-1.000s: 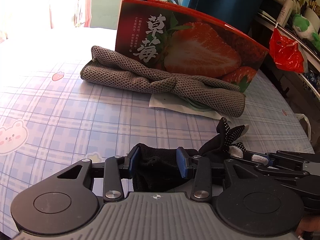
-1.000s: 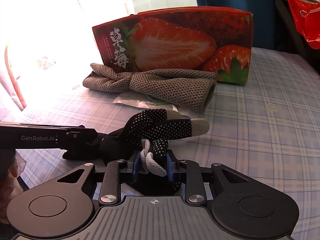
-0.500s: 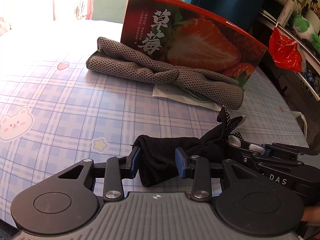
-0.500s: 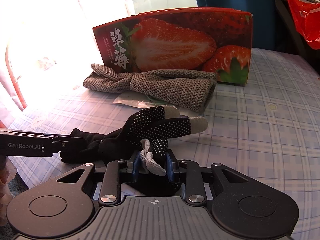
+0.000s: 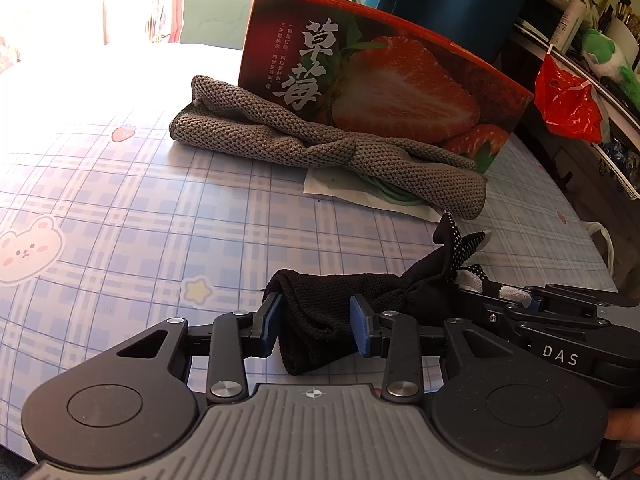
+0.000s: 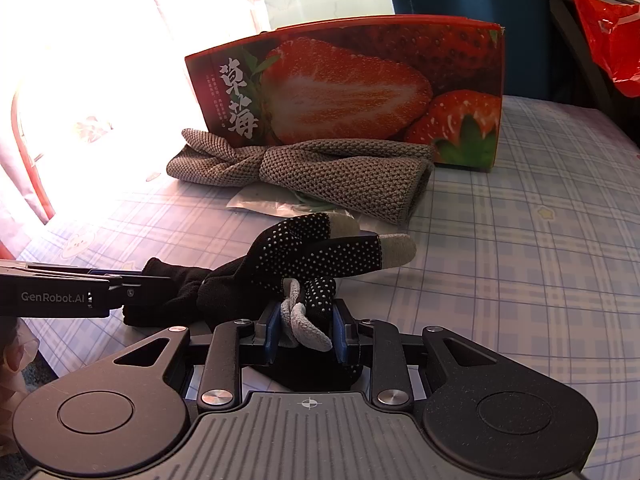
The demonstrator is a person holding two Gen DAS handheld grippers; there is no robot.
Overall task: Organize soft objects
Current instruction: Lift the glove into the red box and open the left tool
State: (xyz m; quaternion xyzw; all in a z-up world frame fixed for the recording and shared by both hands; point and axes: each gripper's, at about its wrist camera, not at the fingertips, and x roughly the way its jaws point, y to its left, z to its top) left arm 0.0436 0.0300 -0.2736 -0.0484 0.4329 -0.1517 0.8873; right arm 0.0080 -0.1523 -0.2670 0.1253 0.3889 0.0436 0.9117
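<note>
1. The black glove lies low over the near edge of the table, stretched between the two tongs; since the earlier frames its cuff hangs further out past the left tongs, and the left view has shifted so the box sits more to the right.
2. The left tongs stand partly open, pads pressed on the glove's black cuff.
3. The right tongs are narrowly parted and clamp the dotted, grey-tipped glove fingers; their grip is unchanged.
4. Count: one black glove, one grey knitted cloth, one clear packet, one strawberry box, one red bag.
5. The grey cloth lies twisted against the foot of the upright box, partly over the packet, beyond the glove.
6. The table carries a blue plaid cover with bear, star and strawberry prints.
7. Strong light washes the far left; cluttered shelving with the red bag stands to the right.
</note>
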